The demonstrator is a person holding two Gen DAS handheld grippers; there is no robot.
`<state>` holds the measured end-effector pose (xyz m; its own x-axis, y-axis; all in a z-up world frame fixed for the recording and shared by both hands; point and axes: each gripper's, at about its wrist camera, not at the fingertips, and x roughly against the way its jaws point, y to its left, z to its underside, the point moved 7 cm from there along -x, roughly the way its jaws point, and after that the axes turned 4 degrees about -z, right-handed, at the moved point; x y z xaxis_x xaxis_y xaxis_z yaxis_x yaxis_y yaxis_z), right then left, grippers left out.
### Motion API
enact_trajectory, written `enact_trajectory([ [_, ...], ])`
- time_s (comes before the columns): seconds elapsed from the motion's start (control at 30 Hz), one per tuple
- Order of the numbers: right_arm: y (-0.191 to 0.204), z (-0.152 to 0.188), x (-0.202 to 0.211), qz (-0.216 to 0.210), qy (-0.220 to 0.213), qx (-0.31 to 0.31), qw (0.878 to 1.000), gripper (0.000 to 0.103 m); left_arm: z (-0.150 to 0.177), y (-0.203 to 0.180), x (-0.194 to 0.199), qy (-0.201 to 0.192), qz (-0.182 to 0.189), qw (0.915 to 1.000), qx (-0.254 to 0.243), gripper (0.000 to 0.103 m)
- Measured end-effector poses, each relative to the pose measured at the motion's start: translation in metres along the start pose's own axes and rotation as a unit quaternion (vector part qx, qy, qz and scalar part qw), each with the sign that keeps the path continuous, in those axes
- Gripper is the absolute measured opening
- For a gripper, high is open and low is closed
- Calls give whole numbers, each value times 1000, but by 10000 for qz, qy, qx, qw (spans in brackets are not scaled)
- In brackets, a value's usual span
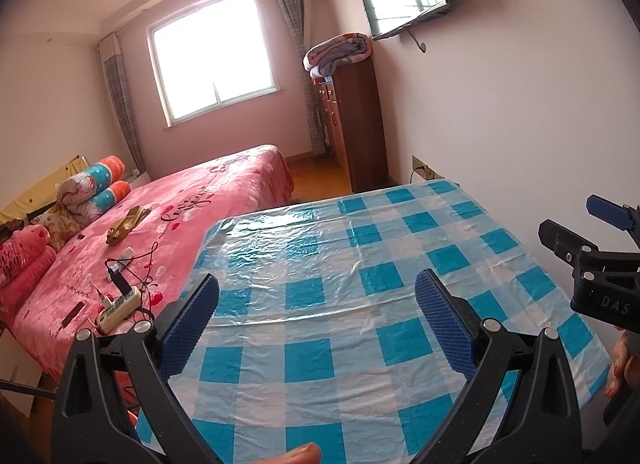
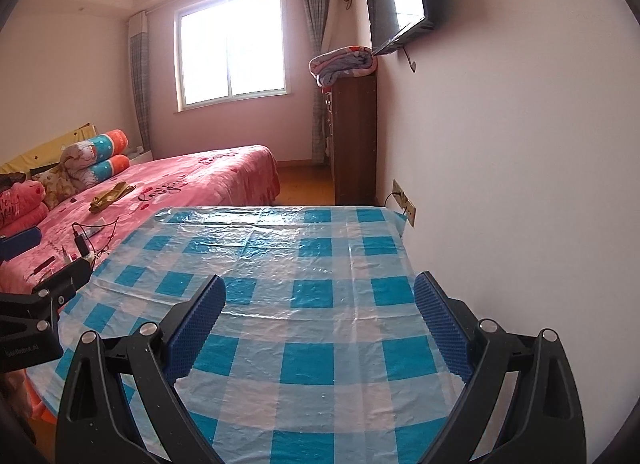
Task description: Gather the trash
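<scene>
Blue ribbed pads spread wide mark my left gripper (image 1: 316, 304), released and grasping nothing, poised over the desk (image 1: 340, 248) with its glossy blue-and-white checked plastic cover. From this left wrist view, no trash shows on the cover. At the right edge my right gripper (image 1: 596, 240) juts in, and a hand (image 1: 622, 364) shows just below it; from here I cannot tell how its jaws stand. Left of the desk lies the bed with a pink heart-print blanket (image 1: 192, 200), carrying a white power strip with black cables (image 1: 120, 304) on its near part and a crumpled olive-gold cloth (image 1: 126, 224) farther back. A tall dark-brown wooden cabinet (image 1: 360, 124) stands against the far right wall, a folded blanket (image 1: 340, 52) on top.

From the right wrist view, my right gripper (image 2: 320, 304) is likewise released and holds nothing, above the same checked cover, which again shows no trash that I can make out. My left gripper (image 2: 44, 304) enters at the left edge, over the desk's left side. A wall-mounted black television (image 2: 396, 4) hangs far right.
</scene>
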<state>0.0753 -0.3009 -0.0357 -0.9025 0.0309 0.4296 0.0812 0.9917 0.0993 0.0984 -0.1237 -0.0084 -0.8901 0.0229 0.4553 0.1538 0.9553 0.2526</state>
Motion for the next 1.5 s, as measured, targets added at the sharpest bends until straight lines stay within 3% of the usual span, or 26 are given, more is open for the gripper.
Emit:
enact_trajectory([
  [0.73,-1,13,-15,10,198,57,9998,94,9,-4,-10,84,-61,9999,-9,99],
  [1.5,-1,41,-55,-71,634,-9,9980,94,34,-11,-62,616,47,9981,17,99],
])
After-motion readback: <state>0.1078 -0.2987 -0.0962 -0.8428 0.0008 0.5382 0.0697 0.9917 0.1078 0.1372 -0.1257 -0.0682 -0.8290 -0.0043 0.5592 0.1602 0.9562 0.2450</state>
